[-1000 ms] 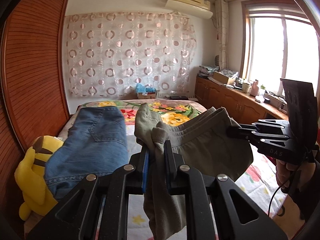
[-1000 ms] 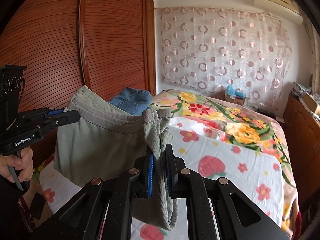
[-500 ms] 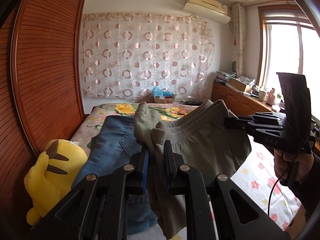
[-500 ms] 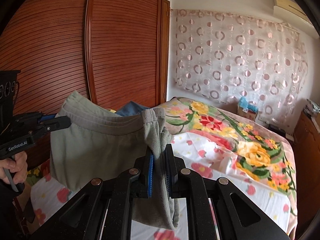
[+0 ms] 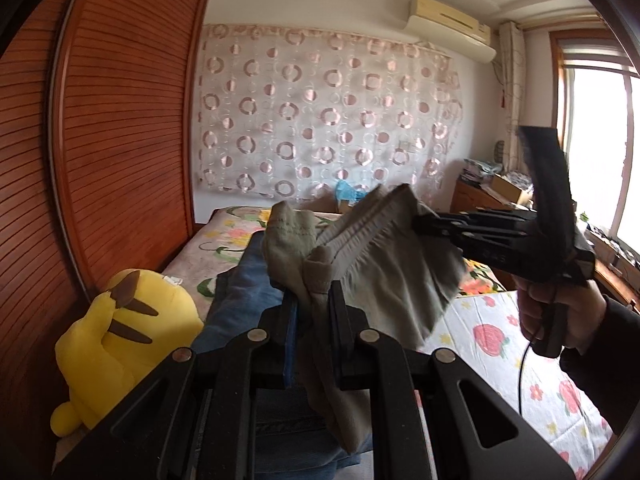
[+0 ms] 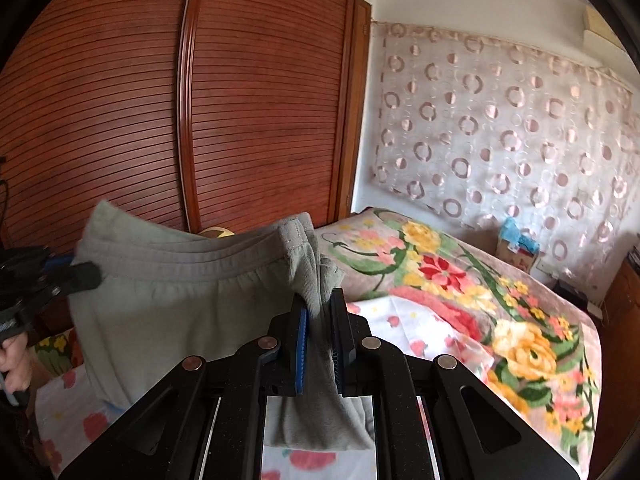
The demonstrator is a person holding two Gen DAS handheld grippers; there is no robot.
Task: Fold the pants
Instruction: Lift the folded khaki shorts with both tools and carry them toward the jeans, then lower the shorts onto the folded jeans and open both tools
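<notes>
Grey-green pants (image 5: 384,268) hang in the air above the bed, stretched by the waistband between both grippers. My left gripper (image 5: 313,296) is shut on one bunched end of the waistband. In the same view my right gripper (image 5: 418,225) comes in from the right and pinches the other end, with a hand on its handle. In the right wrist view the pants (image 6: 180,300) span from my right gripper (image 6: 319,300), shut on the cloth, to the left gripper (image 6: 90,276) at the far left. The legs hang folded below.
Blue jeans (image 5: 240,296) lie on the bed (image 5: 504,340) under the held pants. A yellow plush toy (image 5: 116,332) sits beside them against the slatted wooden wardrobe (image 5: 120,140). A floral quilt (image 6: 460,300) covers the far half. A low cabinet (image 5: 476,200) stands by the window.
Both grippers have carried the stretched pants leftward, toward the wardrobe and over the jeans. The plush toy now looms larger in the left wrist view. Both grips are unchanged.
</notes>
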